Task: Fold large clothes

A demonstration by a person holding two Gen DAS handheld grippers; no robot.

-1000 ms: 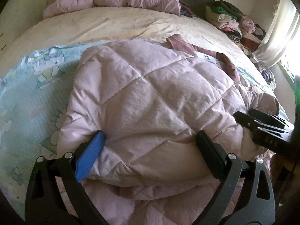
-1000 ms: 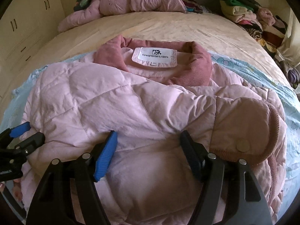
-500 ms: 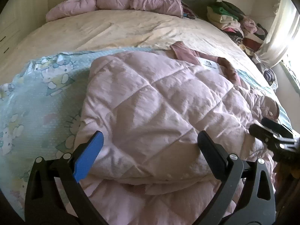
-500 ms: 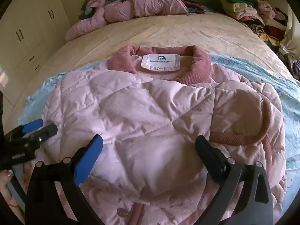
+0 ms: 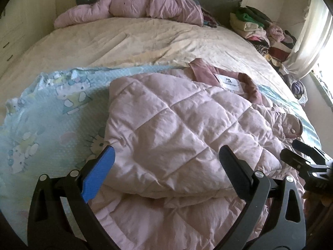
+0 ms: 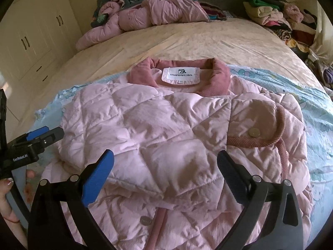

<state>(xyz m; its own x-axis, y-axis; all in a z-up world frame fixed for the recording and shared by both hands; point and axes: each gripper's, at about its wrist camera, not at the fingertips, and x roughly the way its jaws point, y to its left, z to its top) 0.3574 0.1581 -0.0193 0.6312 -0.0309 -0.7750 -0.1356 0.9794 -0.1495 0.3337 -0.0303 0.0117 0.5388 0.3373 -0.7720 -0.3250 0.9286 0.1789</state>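
A pink quilted jacket [image 5: 183, 137] with a dusty-rose corduroy collar [image 6: 218, 77] and a white label lies on a light blue cartoon-print blanket [image 5: 41, 116]. Its sleeves are folded across the body, and a cuff with a snap button [image 6: 254, 133] lies on top at the right. My left gripper [image 5: 166, 162] is open and empty, hovering above the jacket's left near part. My right gripper [image 6: 164, 164] is open and empty above the jacket's middle. The right gripper also shows at the right of the left wrist view [image 5: 301, 158], and the left gripper at the left of the right wrist view [image 6: 41, 135].
The blanket lies on a cream bedspread [image 6: 187, 41]. Another pink padded garment [image 6: 149, 14] is heaped at the head of the bed. Stacks of folded clothes [image 6: 276, 14] stand at the far right. Cream wardrobe doors [image 6: 31, 37] are on the left, a bright window with a curtain [image 5: 312, 27] is on the right.
Both grippers have drawn back and up from the jacket, which they were pressed into a second ago. The folded jacket now lies free on the blanket.
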